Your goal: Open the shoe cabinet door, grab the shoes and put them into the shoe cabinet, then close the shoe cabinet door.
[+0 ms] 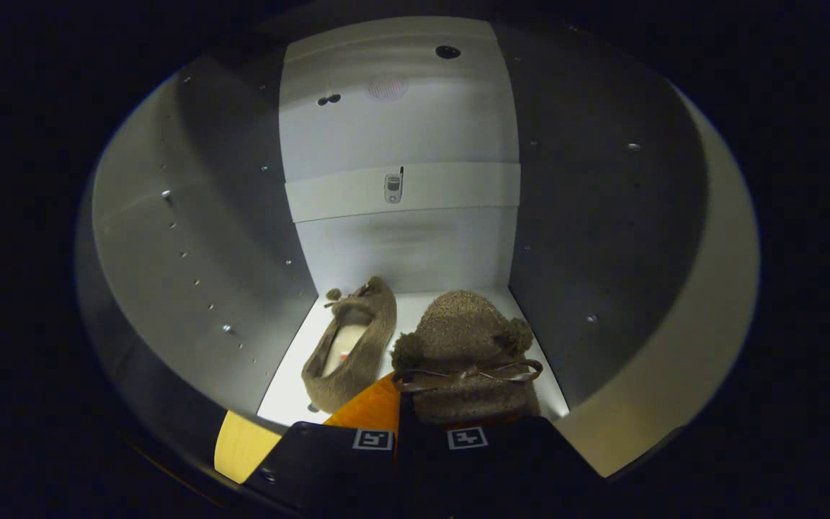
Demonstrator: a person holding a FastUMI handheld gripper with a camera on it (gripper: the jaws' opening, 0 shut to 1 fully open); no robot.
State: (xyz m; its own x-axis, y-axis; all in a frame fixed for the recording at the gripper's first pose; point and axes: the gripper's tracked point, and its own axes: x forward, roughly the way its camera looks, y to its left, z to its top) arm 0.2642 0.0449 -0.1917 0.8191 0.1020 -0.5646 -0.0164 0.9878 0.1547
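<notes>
Gripper view inside the shoe cabinet [192,238]: the gripper [419,440], fingers drawn close together, clamps the heel of one brown slipper [469,353], its mate [354,346] lying just beside it on the cabinet floor.

Small device: there it is, a little phone-shaped gadget [393,187], upright on the pale cross rail at the back of the shoe cabinet [400,245].
Round patch: faint, dotted, like a vent [386,89], high on the back panel above the gadget.
Orange surface: a bright wedge [370,409] down low at the front.
Yellow surface: a paler patch [241,443] just beside the orange, further left.
</notes>
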